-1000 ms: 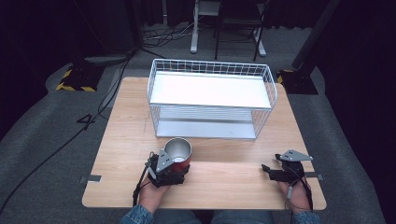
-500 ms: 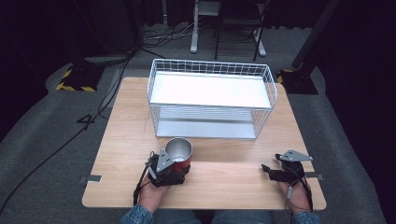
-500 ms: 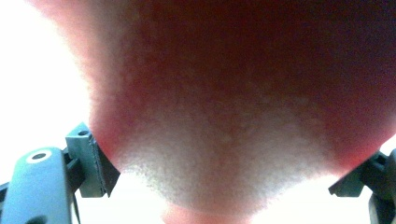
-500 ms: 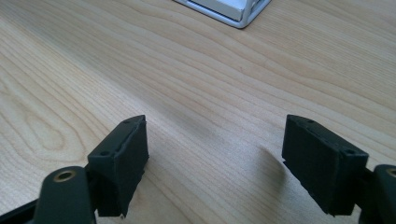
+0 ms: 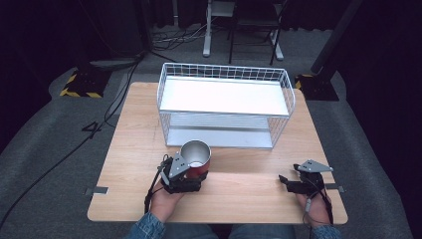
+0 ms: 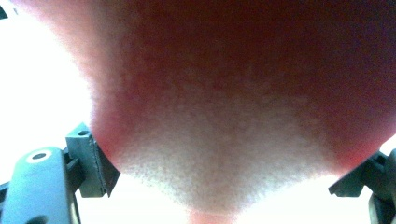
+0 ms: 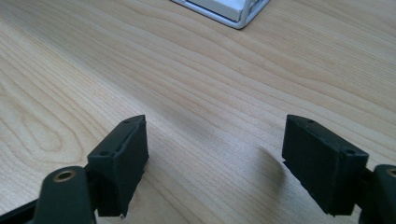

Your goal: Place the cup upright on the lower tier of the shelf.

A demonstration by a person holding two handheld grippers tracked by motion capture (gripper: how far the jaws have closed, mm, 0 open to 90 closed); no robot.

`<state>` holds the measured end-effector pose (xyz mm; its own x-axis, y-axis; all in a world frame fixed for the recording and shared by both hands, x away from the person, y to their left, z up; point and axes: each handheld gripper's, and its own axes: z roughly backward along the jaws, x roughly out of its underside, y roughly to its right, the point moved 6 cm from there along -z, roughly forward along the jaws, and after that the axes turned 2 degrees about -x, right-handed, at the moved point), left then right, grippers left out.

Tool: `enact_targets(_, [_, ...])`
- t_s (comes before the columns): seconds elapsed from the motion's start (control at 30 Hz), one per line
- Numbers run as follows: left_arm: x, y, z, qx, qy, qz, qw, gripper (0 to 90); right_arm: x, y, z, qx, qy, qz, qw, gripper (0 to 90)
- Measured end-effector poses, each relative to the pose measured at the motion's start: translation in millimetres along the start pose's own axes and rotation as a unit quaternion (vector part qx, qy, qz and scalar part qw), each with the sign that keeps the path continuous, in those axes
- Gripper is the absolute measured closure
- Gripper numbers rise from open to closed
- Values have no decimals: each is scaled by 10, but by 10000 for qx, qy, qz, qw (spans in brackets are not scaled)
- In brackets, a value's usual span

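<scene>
A red cup (image 5: 195,158) with a shiny steel inside stands upright in my left gripper (image 5: 191,173), near the front left of the wooden table (image 5: 134,134). My left gripper is shut on it, and the cup hangs just above the table. In the left gripper view the cup's red wall (image 6: 224,93) is blurred and very close, with a black pad (image 6: 91,161) pressing on each side of it. My right gripper (image 5: 287,181) rests at the front right of the table. Its jaws (image 7: 215,154) stand wide open over bare wood, nothing between them.
A white wire rack (image 5: 226,107) with two shelves stands across the middle back of the table, just beyond the cup. Its corner (image 7: 233,16) shows at the top of the right gripper view. Dark floor, cables and chair legs lie behind the table.
My left gripper has risen a little with the red cup in it, lifting the cup off the table. The right gripper has stayed where it was.
</scene>
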<state>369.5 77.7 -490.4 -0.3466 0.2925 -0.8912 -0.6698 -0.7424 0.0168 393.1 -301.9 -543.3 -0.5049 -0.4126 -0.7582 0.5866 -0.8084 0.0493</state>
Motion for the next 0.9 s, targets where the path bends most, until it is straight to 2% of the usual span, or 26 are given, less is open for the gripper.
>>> enact_targets(0.37, [-195,-2,-153,147,-14,-98,9998,165,-2,0,0,48,24,20,10000,229])
enact_targets(0.53, [-308,45,-260,234,29,-100,9997,165,-1,2,3,83,15,21,10000,229])
enact_targets(0.8, [-374,24,-413,136,27,-165,9998,165,-2,-1,4,98,23,42,9999,229])
enact_targets(0.9, [-387,-9,-509,76,-73,-162,9998,164,-2,-2,4,99,23,44,9999,229])
